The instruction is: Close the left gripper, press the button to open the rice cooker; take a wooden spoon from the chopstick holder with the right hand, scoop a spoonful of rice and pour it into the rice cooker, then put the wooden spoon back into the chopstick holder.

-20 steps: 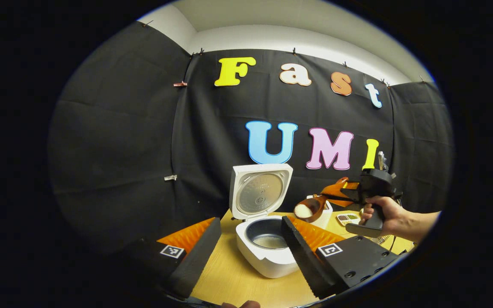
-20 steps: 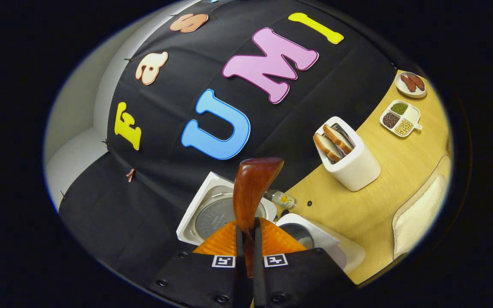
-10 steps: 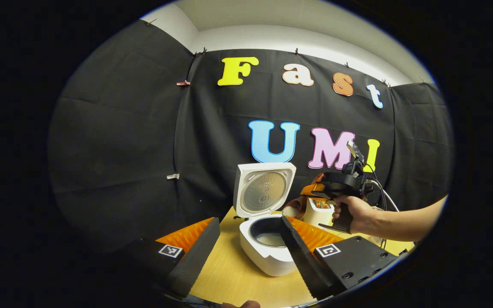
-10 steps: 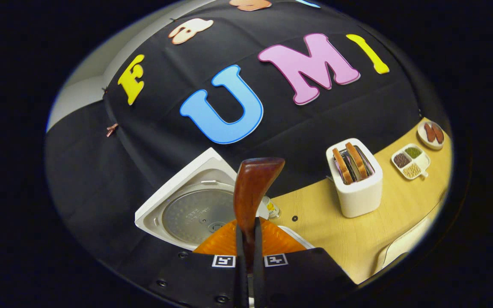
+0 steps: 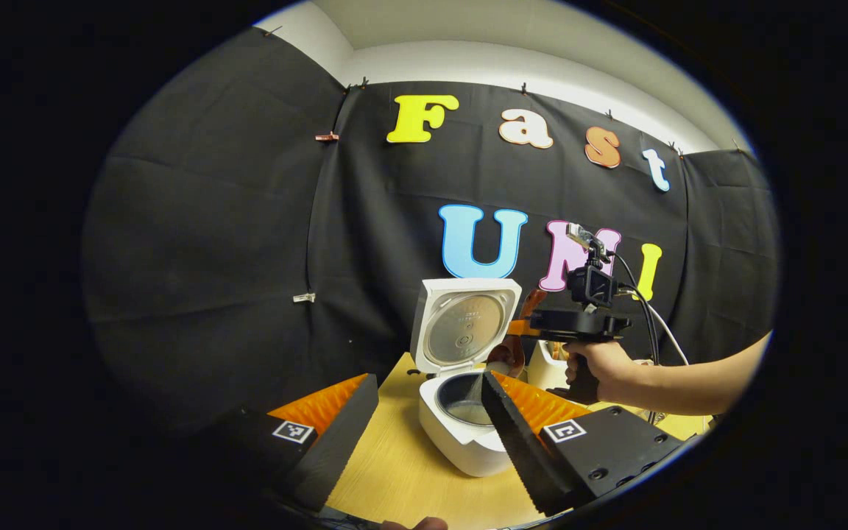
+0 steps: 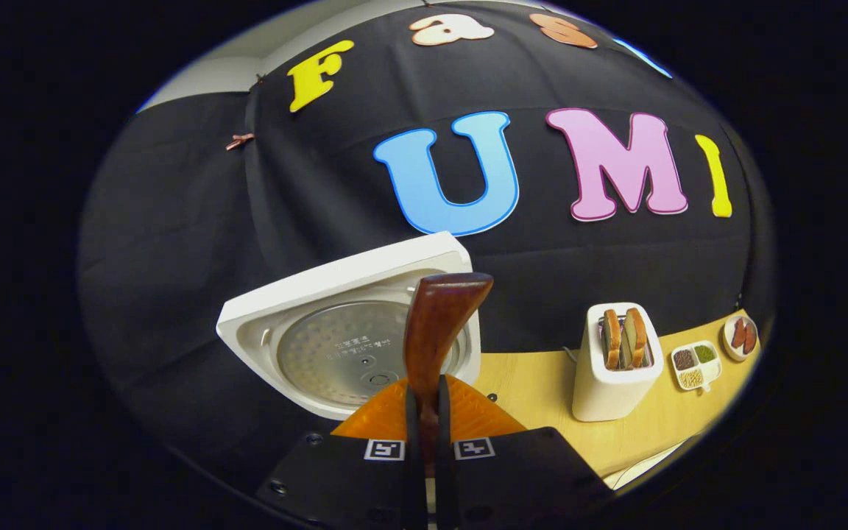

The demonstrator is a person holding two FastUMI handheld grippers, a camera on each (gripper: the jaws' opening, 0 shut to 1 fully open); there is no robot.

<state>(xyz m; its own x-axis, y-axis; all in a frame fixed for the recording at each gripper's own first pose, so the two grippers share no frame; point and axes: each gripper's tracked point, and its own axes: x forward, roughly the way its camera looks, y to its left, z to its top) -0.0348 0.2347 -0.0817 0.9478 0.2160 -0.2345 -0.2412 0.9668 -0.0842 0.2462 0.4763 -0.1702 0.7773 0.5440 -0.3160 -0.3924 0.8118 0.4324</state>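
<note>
Your right gripper [image 6: 424, 412] has both fingers clamped on the dark brown wooden spoon [image 6: 435, 331] at lower centre of the right gripper view; its bowl is hidden there. In the left gripper view the bowl is half hidden behind your left gripper's [image 5: 424, 412] wide-spread fingers, just above the one white rice cooker [image 5: 461, 434], lid [image 5: 466, 326] upright. Right of centre in the right gripper view: one white toaster [image 6: 615, 383] with two bread slices, two small dishes near the edge, contents hard to make out.
</note>
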